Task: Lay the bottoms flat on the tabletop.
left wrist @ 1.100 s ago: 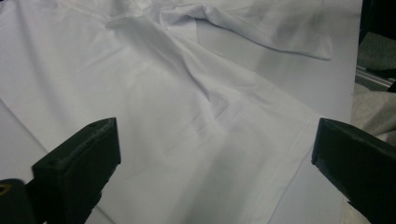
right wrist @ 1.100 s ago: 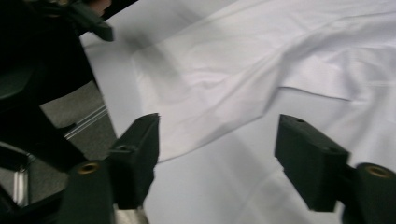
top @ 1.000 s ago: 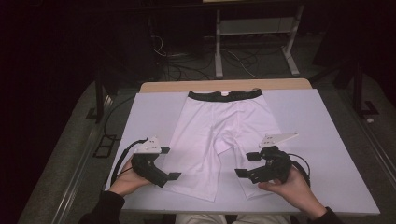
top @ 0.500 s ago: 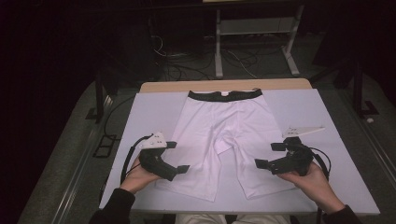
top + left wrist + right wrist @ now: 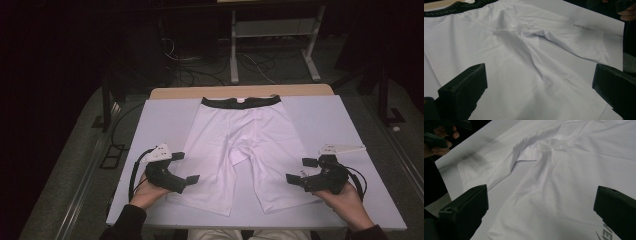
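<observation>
White shorts (image 5: 245, 150) with a black waistband (image 5: 240, 102) lie flat on the white table (image 5: 165, 125), legs toward me. My left gripper (image 5: 186, 167) hovers at the outer edge of the left leg, open. In the left gripper view the shorts (image 5: 524, 62) spread beyond the wide-apart jaws of the left gripper (image 5: 537, 87). My right gripper (image 5: 298, 170) is at the outer edge of the right leg. Its jaws have just been opening and stand open, nothing gripped. In the right gripper view the shorts (image 5: 564, 182) lie beneath the right gripper (image 5: 539, 212).
A wooden strip (image 5: 240, 92) runs along the table's far edge. Behind it are a dark floor with cables (image 5: 200, 70) and a metal stand (image 5: 272, 45). White tabletop stretches to both sides of the shorts. Table edges drop off left, right and near me.
My right gripper has moved to the right, from over the right leg's hem to its outer edge, and its jaws have spread. The right leg lies wider and flatter. The left gripper barely shifted.
</observation>
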Available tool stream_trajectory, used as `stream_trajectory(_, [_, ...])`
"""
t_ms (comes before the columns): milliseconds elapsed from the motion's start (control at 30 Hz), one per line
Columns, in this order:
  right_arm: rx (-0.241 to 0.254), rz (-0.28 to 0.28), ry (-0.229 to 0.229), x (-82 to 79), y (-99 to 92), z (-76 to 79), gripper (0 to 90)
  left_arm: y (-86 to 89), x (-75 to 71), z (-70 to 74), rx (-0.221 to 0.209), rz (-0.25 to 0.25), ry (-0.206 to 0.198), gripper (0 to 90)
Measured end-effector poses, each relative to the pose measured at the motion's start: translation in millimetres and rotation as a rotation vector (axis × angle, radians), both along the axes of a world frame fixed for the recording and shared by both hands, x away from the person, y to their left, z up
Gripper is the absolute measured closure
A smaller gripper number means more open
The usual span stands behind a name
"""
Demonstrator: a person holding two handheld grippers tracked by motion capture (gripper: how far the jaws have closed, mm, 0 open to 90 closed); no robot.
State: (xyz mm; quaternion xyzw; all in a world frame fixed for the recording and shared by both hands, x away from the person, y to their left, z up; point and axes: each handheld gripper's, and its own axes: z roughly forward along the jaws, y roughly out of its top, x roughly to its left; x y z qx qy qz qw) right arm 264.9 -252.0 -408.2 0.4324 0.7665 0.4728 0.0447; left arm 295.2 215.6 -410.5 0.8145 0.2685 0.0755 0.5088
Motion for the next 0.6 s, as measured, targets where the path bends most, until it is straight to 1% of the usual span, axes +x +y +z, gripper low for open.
stream_trajectory(67, [0.007, -0.004, 0.002, -1.2, -2.2, -3.1, 0.0, 1.9, -1.6, -1.5, -0.008, 0.004, 0.000, 0.1])
stream_trajectory(167, [-0.005, -0.012, -0.017, -3.1, -4.9, -4.5, 0.0, 4.2, -2.9, -5.2, -0.017, 0.010, 0.002, 0.1])
stream_trajectory(233, [-0.003, -0.017, -0.036, -4.6, -7.7, -4.3, 0.0, 5.9, -3.0, -7.9, -0.008, 0.017, -0.001, 0.1])
stream_trajectory(367, [0.002, -0.019, -0.054, -7.2, -12.8, -6.2, 0.0, 10.9, -2.0, -9.0, -0.017, 0.037, -0.005, 0.1])
stream_trajectory(433, [-0.007, -0.024, -0.055, -7.9, -15.3, -9.7, 0.0, 14.6, -1.8, -9.4, -0.022, 0.053, -0.005, 0.2])
stream_trajectory(500, [-0.011, -0.024, -0.044, -8.3, -17.1, -11.8, 0.0, 18.1, -2.0, -9.9, -0.023, 0.065, -0.006, 0.1])
stream_trajectory(600, [-0.023, -0.035, -0.056, -9.6, -19.9, -13.8, 0.0, 23.9, -3.2, -10.5, -0.029, 0.082, -0.011, 0.2])
